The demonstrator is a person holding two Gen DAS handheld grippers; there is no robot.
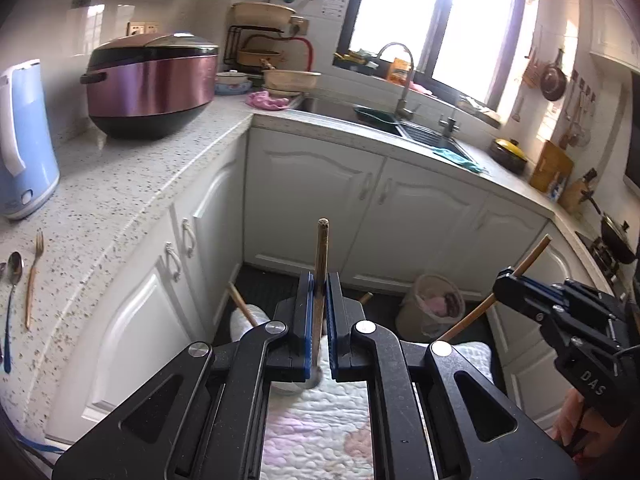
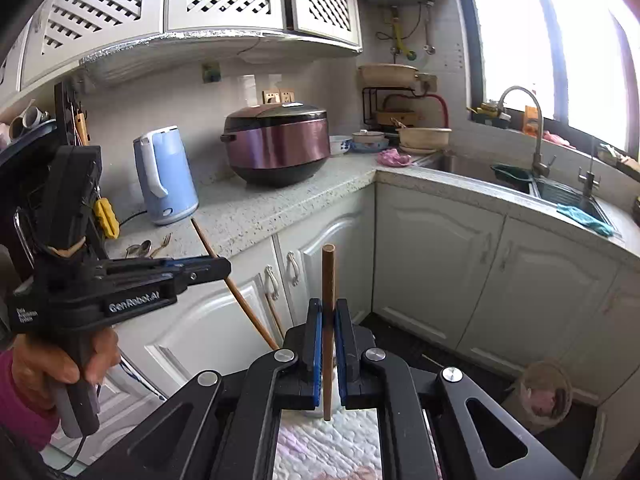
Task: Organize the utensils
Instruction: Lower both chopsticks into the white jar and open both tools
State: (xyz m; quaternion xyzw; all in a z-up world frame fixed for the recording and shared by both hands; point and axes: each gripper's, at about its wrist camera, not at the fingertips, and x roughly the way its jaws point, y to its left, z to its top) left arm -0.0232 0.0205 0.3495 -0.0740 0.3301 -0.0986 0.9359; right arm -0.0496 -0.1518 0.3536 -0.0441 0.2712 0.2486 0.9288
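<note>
Utensils are only partly gathered: the left gripper point(image 1: 319, 300) is clamped on one chopstick point(image 1: 321, 256), the right gripper point(image 2: 328, 328) on another chopstick point(image 2: 329, 280), while a spoon point(image 1: 14, 276) and fork point(image 1: 34, 272) lie on the counter point(image 1: 120, 184) at far left, unsorted.

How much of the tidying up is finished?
Nothing looks put away yet. In hand: the left gripper is shut on one chopstick, and the right gripper is shut on another chopstick. Left to do: a spoon and a fork lie on the counter beside the blue kettle.
</note>
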